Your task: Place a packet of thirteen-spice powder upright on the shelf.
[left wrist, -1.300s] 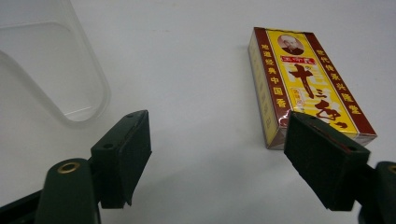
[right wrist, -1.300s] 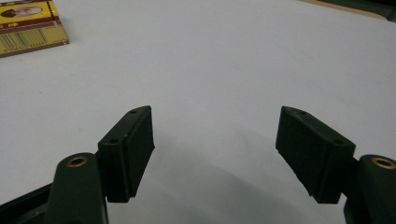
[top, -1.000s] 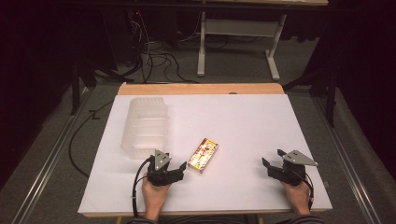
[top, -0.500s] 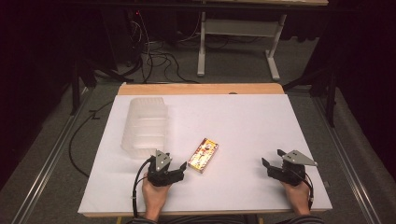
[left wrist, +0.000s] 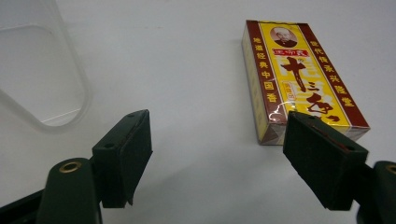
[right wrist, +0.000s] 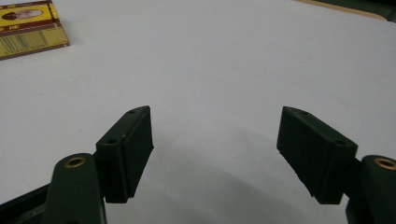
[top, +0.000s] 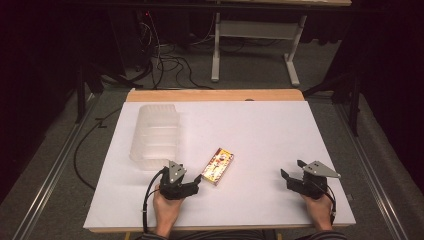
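a clear plastic container (top: 156,134) sits far left on the white table (top: 280,130) as the left gripper (left wrist: 217,140), jaws parted and empty, hovers just short of a yellow-and-maroon box (left wrist: 299,77) printed with chinese characters, the right gripper (right wrist: 215,144) open, well apart.

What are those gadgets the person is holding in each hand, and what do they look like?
Two matching hand-held tools. The left gripper and right gripper have dark, near-black bodies, each topped by a grey three-cornered plate and trailing a black cable. Up close, each ends in two flat, blocky black pads on arms with brass-coloured rivets.
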### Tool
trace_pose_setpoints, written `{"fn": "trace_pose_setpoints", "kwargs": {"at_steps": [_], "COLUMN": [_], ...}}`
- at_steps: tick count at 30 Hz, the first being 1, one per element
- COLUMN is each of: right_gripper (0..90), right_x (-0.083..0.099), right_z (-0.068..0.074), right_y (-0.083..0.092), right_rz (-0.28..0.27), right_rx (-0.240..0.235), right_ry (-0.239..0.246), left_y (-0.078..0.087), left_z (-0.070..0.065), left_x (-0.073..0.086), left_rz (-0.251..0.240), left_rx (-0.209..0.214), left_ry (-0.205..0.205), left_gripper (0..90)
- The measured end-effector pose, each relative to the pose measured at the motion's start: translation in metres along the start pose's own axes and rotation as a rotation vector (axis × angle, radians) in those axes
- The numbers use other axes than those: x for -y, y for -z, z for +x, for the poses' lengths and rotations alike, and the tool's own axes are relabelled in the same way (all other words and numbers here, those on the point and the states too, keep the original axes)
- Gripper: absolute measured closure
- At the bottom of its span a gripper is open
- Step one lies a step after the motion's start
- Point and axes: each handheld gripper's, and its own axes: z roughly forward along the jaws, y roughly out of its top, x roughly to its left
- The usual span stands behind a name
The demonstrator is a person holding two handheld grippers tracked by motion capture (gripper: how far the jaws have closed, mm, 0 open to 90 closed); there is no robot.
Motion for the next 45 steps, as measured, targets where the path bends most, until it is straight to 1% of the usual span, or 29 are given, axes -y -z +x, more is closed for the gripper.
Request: {"fn": "trace_pose_setpoints", "kwargs": {"at_steps": [3,5,7,9,14,16,17,20,22,25,29,32,33,34,35,36,39,43,45], "right_gripper": [27.2,27.2,27.2,27.2,27.2,27.2,27.2,27.2,27.2,27.2,27.2,27.1,27.1,27.1,27.1,27.1,27.1,27.1,27.1], "right_x": [0.0,0.0,0.0,0.0,0.0,0.0,0.0,0.0,0.0,0.0,0.0,0.0,0.0,0.0,0.0,0.0,0.0,0.0,0.0], "right_z": [0.0,0.0,0.0,0.0,0.0,0.0,0.0,0.0,0.0,0.0,0.0,0.0,0.0,0.0,0.0,-0.001,0.0,-0.001,0.0], "right_y": [0.0,0.0,0.0,0.0,0.0,0.0,0.0,0.0,0.0,0.0,0.0,0.0,0.0,0.0,0.0,0.0,0.0,0.0,0.0], "right_rz": [0.001,0.001,0.001,0.002,0.002,0.003,0.003,0.004,0.004,0.006,0.006,0.004,0.005,0.006,0.005,0.006,0.005,0.001,0.003], "right_rx": [0.0,0.0,0.0,0.0,0.0,0.001,0.0,0.001,0.0,0.001,0.002,0.002,0.002,0.002,0.002,0.002,0.003,0.001,0.001], "right_ry": [0.001,0.0,0.001,0.002,0.002,0.002,0.0,-0.006,-0.001,-0.005,-0.005,-0.007,-0.007,-0.007,-0.007,-0.004,-0.004,-0.007,-0.007], "left_y": [0.002,0.004,0.006,0.006,0.005,0.004,0.002,0.0,-0.001,-0.004,-0.009,-0.013,-0.014,-0.016,-0.018,-0.02,-0.024,-0.029,-0.031], "left_z": [-0.001,-0.002,-0.004,-0.005,-0.01,-0.011,-0.012,-0.016,-0.018,-0.021,-0.023,-0.025,-0.026,-0.027,-0.028,-0.028,-0.029,-0.029,-0.029], "left_x": [-0.003,-0.005,-0.009,-0.012,-0.021,-0.025,-0.027,-0.032,-0.034,-0.039,-0.047,-0.052,-0.054,-0.054,-0.055,-0.056,-0.058,-0.063,-0.065], "left_rz": [0.005,0.001,-0.009,-0.008,0.011,0.035,0.036,0.053,0.065,0.07,0.081,0.093,0.096,0.1,0.11,0.12,0.135,0.149,0.153], "left_rx": [0.007,0.02,0.025,0.036,0.055,0.076,0.093,0.096,0.1,0.108,0.125,0.143,0.136,0.144,0.141,0.15,0.149,0.147,0.148], "left_ry": [0.001,0.013,0.015,0.012,-0.002,-0.004,-0.012,-0.029,-0.038,-0.049,-0.052,-0.052,-0.06,-0.061,-0.069,-0.07,-0.072,-0.061,-0.047], "left_gripper": [24.0,24.0,23.8,23.8,22.6,24.2,24.5,23.6,23.1,21.8,19.5,19.5,19.5,19.4,19.4,19.3,18.9,18.4,18.1]}}
